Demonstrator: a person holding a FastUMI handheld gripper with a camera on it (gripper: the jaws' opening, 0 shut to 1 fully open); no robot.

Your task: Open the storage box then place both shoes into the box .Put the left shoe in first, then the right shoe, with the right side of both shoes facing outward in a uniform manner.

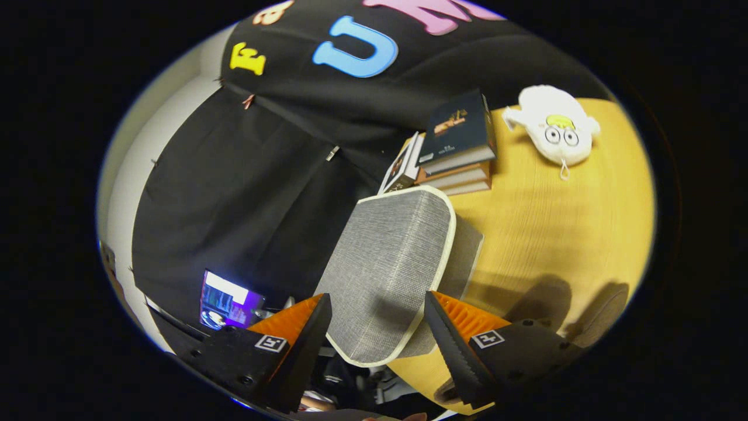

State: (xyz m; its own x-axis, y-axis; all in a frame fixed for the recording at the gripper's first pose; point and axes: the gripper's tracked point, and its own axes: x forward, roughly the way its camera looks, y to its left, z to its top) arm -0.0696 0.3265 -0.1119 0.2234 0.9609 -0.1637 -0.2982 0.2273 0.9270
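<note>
- Storage box [388,269]: grey woven fabric with a pale cream piping along its edges; seen tilted, its broad grey face turned toward the camera. Its lower corner lies between the gripper's two fingers, and the body extends ahead of them toward the books.
- Box lid: whether it is open or closed cannot be told; a second grey panel shows just behind the piped edge on the side toward the table.
- Gripper [377,318]: the fingers stand apart, one on each side of the box's lower corner. Contact between either finger and the fabric cannot be confirmed.
- Wooden table [555,234]: yellow-toned surface on which the box rests; dark shadows fall across it near the right finger.
- Stack of books [459,146]: just beyond the box on the table, a dark-covered volume on top, with another book leaning against the stack's side.
- White plush toy [555,126]: lies on the table beside the books, well apart from the box, with round eyes and a yellow patch.
- Lit screen [228,304]: glowing purple and white, off the table beyond the left finger, against the black cloth wall.
</note>
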